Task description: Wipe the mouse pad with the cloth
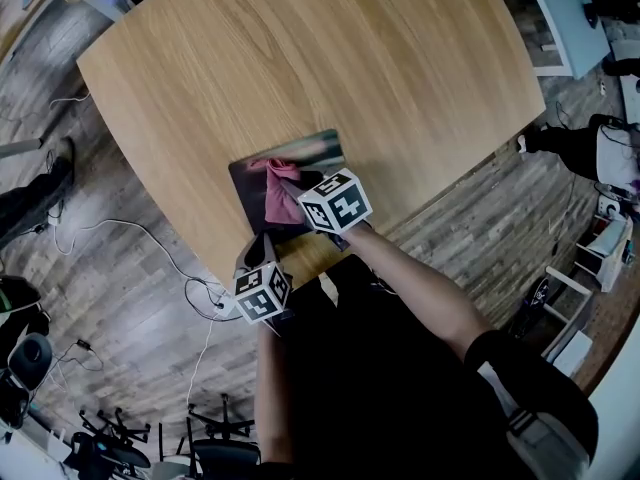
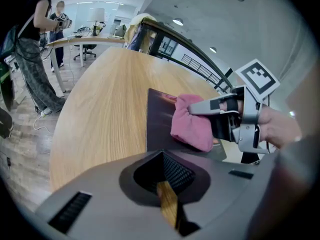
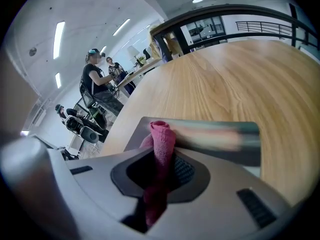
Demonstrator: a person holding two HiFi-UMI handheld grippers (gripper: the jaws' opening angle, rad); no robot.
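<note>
A dark mouse pad [image 1: 300, 158] [image 2: 159, 121] [image 3: 220, 140] lies near the front edge of the round wooden table [image 1: 330, 58]. My right gripper [image 1: 303, 188] [image 3: 161, 151] is shut on a pink cloth [image 1: 278, 196] [image 3: 162, 134], which rests bunched on the pad's near half. From the left gripper view, the right gripper [image 2: 196, 109] presses the cloth [image 2: 192, 126] onto the pad. My left gripper [image 1: 262, 253] [image 2: 167, 186] sits at the table's edge by the pad's near corner. Its jaws stand together with only a thin slit showing wood and nothing held.
The table's front edge [image 1: 225, 268] runs just under the left gripper. Cables [image 1: 150, 238] lie on the floor to the left. Two people [image 2: 35, 49] stand by another desk [image 2: 85, 41] in the background, and a person [image 3: 97, 79] stands beyond the table.
</note>
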